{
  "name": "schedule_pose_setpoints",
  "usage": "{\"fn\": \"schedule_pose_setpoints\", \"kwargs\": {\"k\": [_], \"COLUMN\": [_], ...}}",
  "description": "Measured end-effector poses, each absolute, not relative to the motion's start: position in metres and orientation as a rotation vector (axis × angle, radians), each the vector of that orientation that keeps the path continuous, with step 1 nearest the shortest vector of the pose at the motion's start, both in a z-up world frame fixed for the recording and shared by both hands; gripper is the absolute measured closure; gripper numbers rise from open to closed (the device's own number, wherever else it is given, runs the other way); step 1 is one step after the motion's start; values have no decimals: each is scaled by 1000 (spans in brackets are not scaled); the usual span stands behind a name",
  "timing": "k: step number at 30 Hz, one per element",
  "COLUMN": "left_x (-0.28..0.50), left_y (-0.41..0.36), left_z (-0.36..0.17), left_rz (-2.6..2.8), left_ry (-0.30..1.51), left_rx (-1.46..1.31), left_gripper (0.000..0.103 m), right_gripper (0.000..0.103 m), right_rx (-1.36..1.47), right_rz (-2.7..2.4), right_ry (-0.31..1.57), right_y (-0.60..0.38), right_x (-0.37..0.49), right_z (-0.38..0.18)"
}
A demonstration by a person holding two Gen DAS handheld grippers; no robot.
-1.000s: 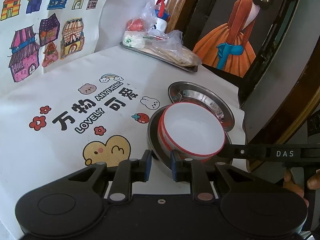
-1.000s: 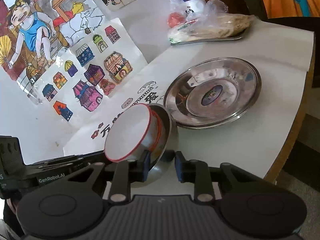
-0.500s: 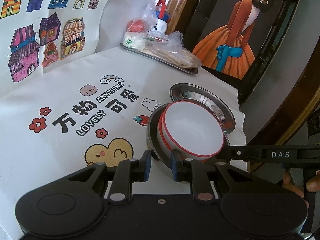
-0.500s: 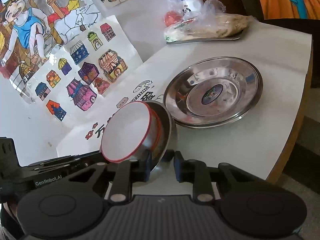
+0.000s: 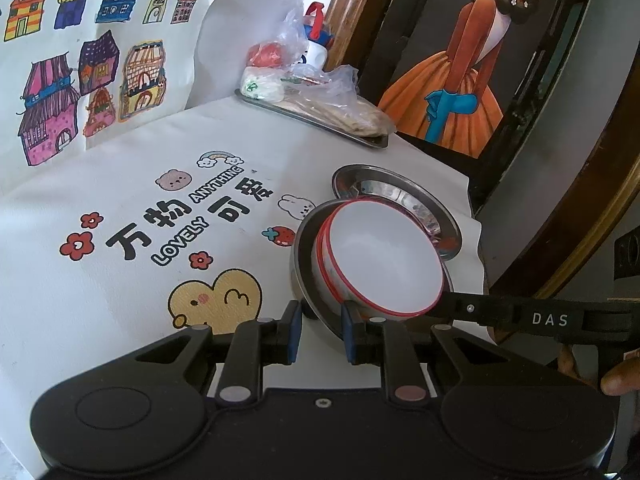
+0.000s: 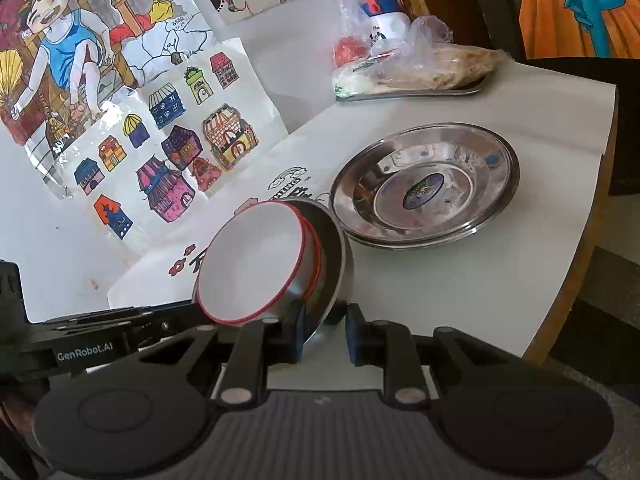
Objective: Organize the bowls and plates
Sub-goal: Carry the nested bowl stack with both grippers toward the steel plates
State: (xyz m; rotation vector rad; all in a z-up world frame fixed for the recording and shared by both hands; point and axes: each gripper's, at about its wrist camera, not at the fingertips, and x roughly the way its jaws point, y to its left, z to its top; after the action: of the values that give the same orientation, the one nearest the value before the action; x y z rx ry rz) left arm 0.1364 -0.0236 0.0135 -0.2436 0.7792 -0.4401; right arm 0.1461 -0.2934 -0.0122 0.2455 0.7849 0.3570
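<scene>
- My left gripper (image 5: 320, 334) is clamped on the near rim of the steel bowl (image 5: 306, 280); no change in this grip or in the hand's position.
- My right gripper (image 6: 323, 336) has just been closing, with the opposite rim of the same bowl between its jaws. Its left pad lies against the rim; I cannot tell whether the right pad touches.
- The bowl now stands more steeply tilted than a second ago, lifted on edge between both grippers.
- Two red-rimmed white bowls (image 6: 250, 266) sit nested inside it, leaning with it.
- The steel plate (image 6: 424, 186) lies flat on the table (image 6: 460, 280), just beyond the stack, empty.
- Judgement: stack is secured from two sides and ready for transfer onto the plate; the tilt risks the inner bowls sliding out.
</scene>
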Motion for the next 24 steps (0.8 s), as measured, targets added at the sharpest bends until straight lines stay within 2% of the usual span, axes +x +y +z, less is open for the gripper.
{"fn": "schedule_pose_setpoints", "kwargs": {"k": [24], "left_x": [129], "left_y": [-34], "left_z": [19], "left_rz": [-454], "left_ry": [756], "left_rx": [-203], "left_gripper": [82], "right_gripper": [79], "right_rx": [230], "right_rz": [357], "right_ry": [755], "right_y": [-297], "right_x": [133], "right_z": [-11]}}
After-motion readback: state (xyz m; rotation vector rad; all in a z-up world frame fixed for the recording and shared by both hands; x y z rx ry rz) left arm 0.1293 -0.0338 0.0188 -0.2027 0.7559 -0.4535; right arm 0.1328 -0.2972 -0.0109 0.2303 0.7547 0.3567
